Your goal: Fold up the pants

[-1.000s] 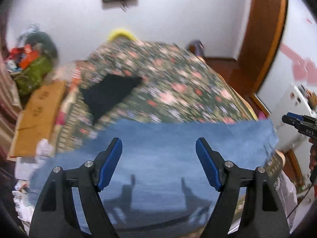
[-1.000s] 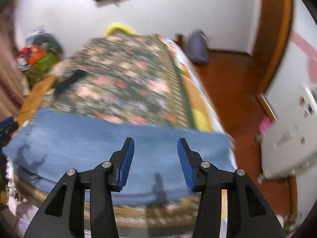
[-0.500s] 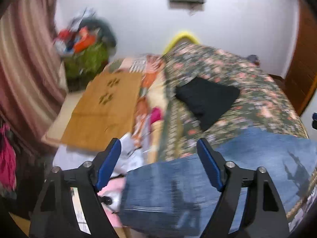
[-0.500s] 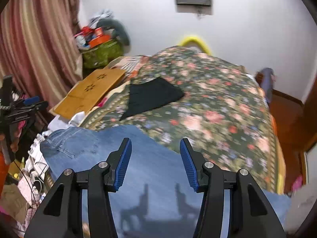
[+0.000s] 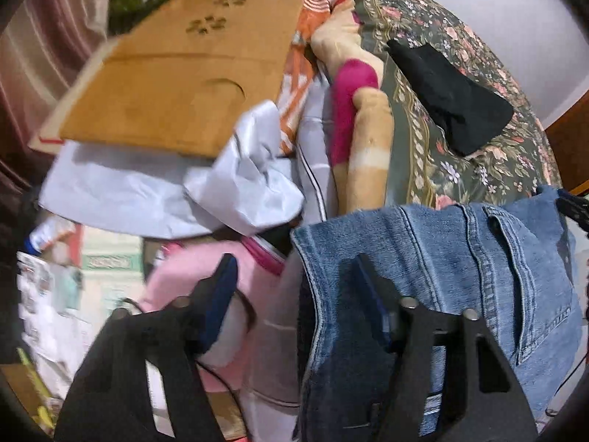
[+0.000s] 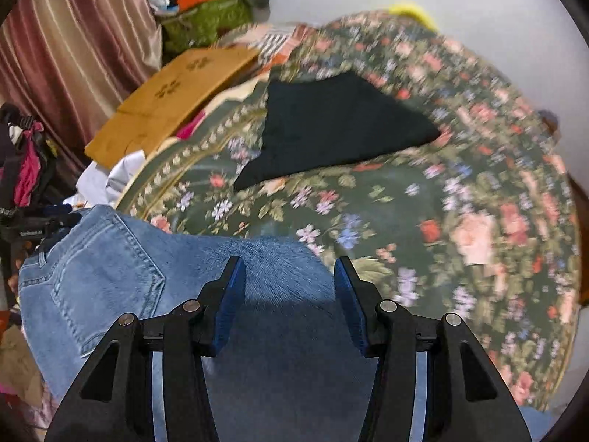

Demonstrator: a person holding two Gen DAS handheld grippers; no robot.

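Observation:
Blue jeans lie on the near edge of a floral bedspread, waistband and pockets hanging off the left side. My left gripper is open, its jaws straddling the waistband corner. In the right wrist view the jeans show a back pocket at left. My right gripper is open just above the denim, jaws apart with nothing between them.
A folded black garment lies farther back on the floral bedspread. Left of the bed are a cardboard sheet, white plastic bags, pink cloth and clutter. A striped curtain hangs at left.
Both grippers swung left along the jeans from the leg end toward the waistband. The left one dropped low over the waistband corner at the bed's left edge. Both stayed open.

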